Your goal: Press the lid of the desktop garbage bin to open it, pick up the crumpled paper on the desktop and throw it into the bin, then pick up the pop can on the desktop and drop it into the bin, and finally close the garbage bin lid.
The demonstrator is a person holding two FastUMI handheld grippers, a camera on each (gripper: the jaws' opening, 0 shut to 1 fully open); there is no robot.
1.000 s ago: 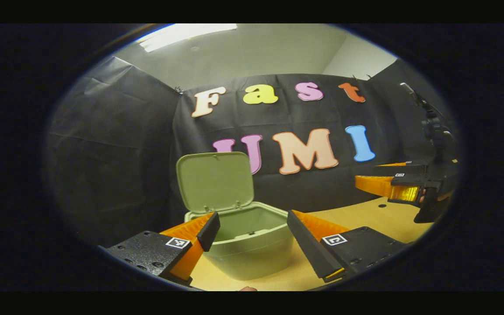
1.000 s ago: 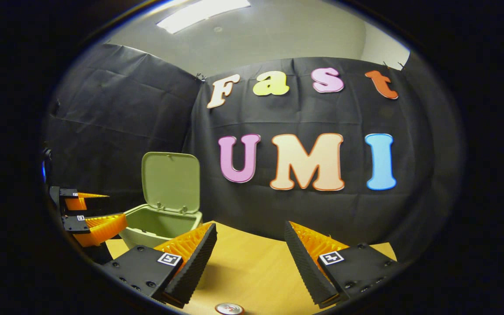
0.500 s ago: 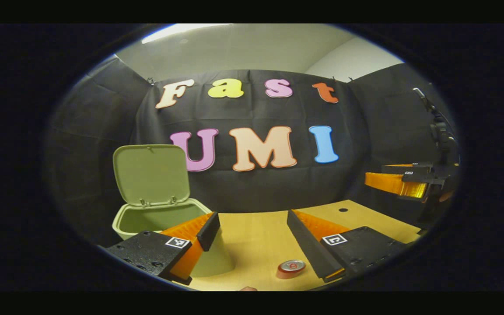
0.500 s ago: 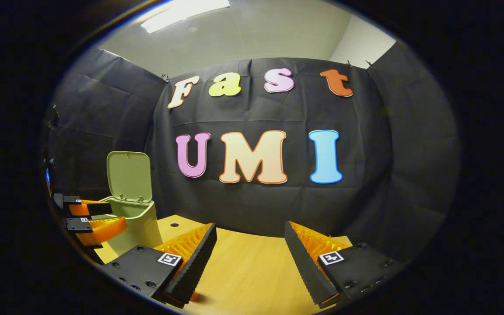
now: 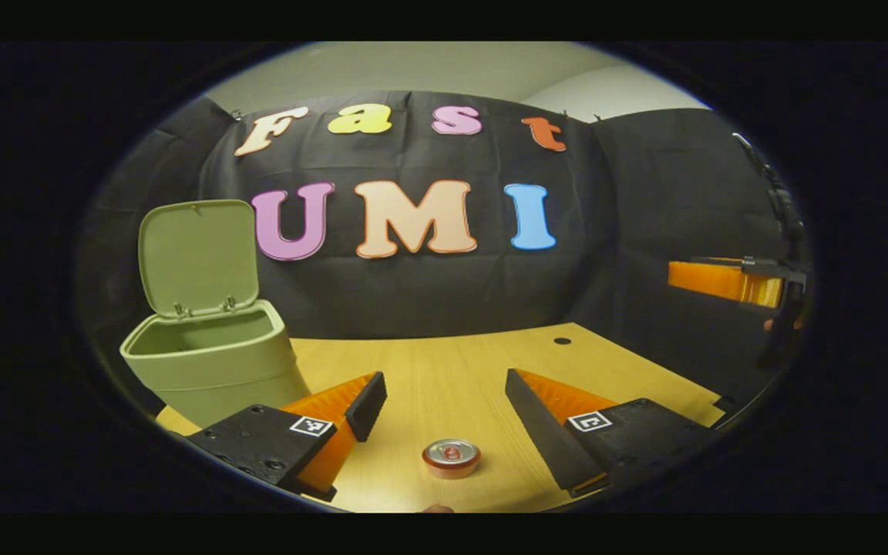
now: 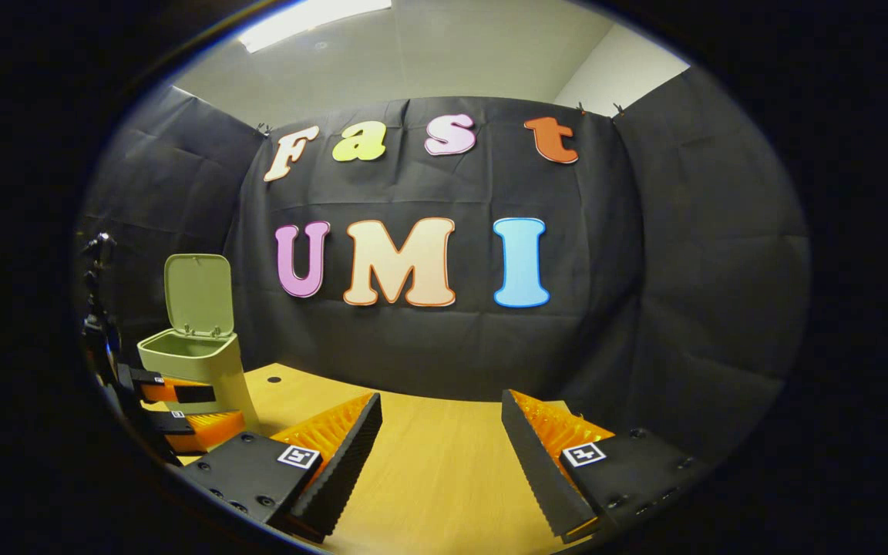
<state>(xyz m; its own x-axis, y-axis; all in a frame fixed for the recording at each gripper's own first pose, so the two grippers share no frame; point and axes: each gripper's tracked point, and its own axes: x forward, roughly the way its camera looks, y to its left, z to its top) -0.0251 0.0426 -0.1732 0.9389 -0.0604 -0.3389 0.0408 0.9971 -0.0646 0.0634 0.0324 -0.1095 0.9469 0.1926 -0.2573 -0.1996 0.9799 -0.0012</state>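
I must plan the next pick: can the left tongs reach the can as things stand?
Probably yes. The left tongs are open, and the can stands upright on the table just ahead between the fingers, with nothing between them. The bin stands off to the side.

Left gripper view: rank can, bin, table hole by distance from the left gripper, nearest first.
1. Can: upright on the table, just ahead between the open fingers of the left gripper.
2. Bin: ahead-left, lid up.
3. Hole: far edge, ahead-right.
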